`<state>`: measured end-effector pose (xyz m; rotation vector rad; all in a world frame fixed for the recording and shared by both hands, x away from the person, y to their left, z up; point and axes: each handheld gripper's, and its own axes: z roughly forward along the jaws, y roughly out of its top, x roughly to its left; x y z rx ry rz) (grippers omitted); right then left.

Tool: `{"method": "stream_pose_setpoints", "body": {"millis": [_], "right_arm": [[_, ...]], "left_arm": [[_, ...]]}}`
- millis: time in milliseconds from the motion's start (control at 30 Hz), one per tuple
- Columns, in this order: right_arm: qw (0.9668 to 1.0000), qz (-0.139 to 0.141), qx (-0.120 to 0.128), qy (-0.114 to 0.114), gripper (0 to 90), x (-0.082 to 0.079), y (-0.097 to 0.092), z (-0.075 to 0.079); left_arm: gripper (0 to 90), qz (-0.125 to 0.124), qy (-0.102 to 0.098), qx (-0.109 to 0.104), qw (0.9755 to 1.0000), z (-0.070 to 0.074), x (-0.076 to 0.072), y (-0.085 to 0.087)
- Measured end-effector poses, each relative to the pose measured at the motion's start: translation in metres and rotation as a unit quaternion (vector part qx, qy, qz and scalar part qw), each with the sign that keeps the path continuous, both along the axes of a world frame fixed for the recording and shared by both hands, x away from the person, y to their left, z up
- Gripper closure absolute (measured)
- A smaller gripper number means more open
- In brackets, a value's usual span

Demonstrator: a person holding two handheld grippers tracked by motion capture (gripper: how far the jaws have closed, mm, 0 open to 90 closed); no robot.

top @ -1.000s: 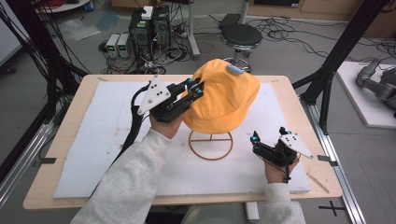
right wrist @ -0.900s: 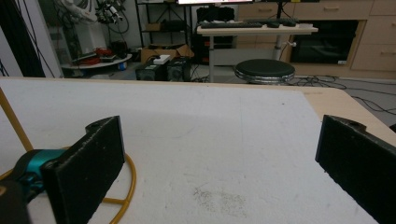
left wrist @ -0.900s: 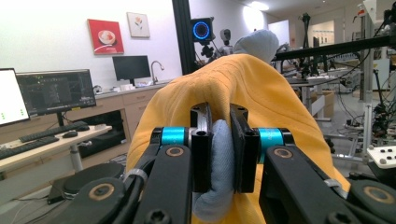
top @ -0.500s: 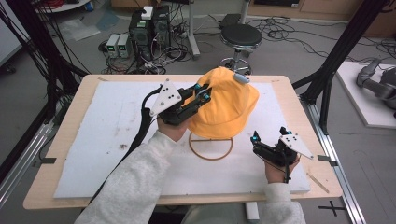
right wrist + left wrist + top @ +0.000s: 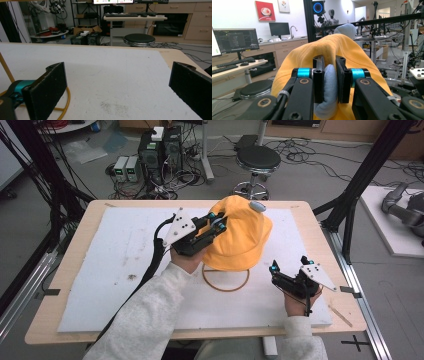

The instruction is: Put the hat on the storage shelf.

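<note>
High view, hat: the orange hat [image 5: 240,240] sits atop the gold wire stand [image 5: 226,279], whose ring base rests on the white mat [image 5: 100,270] just below the hat's brim.
High view, left gripper: the left gripper [image 5: 212,227] is at the hat's left side, biting into the fabric up near the crown.
High view, right gripper: the right gripper [image 5: 280,272] rests low on the mat, to the right of the stand and apart from it.
Left gripper view, jaws: clamped together on a fold of the hat [image 5: 342,57], pale blue lining [image 5: 329,87] squeezed between them.
Right gripper view, jaws: wide apart, nothing between them; the stand's ring [image 5: 63,100] curves behind the left jaw.
Step in hand: looks like the hat is being lifted off, or settled onto, the stand; I cannot tell which.
Next move: keep the pinch firm and move straight along the stand's post so the fabric does not snag.
Containers: none here; the hat's hollow appears to hold the stand's top.
</note>
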<state>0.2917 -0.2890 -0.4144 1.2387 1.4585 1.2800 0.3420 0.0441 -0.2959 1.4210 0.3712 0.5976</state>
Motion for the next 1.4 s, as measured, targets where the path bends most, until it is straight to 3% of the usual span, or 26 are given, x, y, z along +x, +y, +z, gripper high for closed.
{"method": "stream_pose_setpoints", "body": {"millis": [400, 467, 567, 733, 800, 867, 933, 1033, 1400], "right_arm": [[1.0, -0.002, 0.002, -0.002, 1.0, -0.001, -0.001, 0.001], [1.0, -0.002, 0.003, -0.003, 1.0, -0.001, -0.001, 0.001], [1.0, -0.001, 0.001, -0.003, 1.0, 0.0, -0.001, 0.0], [1.0, -0.002, 0.004, -0.002, 1.0, -0.001, 0.0, 0.001], [1.0, 0.002, 0.0, -0.002, 1.0, 0.0, -0.001, 0.0], [1.0, 0.002, -0.001, -0.003, 1.0, 0.0, -0.001, 0.0], [1.0, 0.0, 0.005, -0.002, 1.0, -0.001, 0.0, 0.001], [1.0, -0.001, 0.004, -0.003, 1.0, -0.001, 0.0, 0.001], [1.0, 0.0, 0.003, -0.004, 1.0, -0.001, 0.0, 0.001]], "left_arm": [[68.7, 0.004, -0.006, -0.004, 1.0, -0.001, -0.003, -0.002], [61.6, 0.003, -0.007, -0.005, 1.0, -0.001, -0.002, -0.003], [57.9, -0.002, -0.009, -0.005, 0.9999, -0.001, -0.003, -0.003], [39.9, 0.015, -0.017, -0.005, 0.9997, 0.0, -0.005, -0.003], [26.2, 0.022, -0.012, -0.011, 0.9996, 0.0, -0.005, -0.003], [23.0, 0.021, -0.01, -0.018, 0.9996, 0.001, -0.004, -0.001], [11.0, 0.018, -0.022, -0.012, 0.9995, 0.001, -0.005, -0.001], [4.8, 0.014, -0.036, 0.0, 0.9993, 0.0, -0.006, -0.001], [1.7, 0.021, -0.049, -0.007, 0.9986, 0.004, -0.007, 0.007]]}}
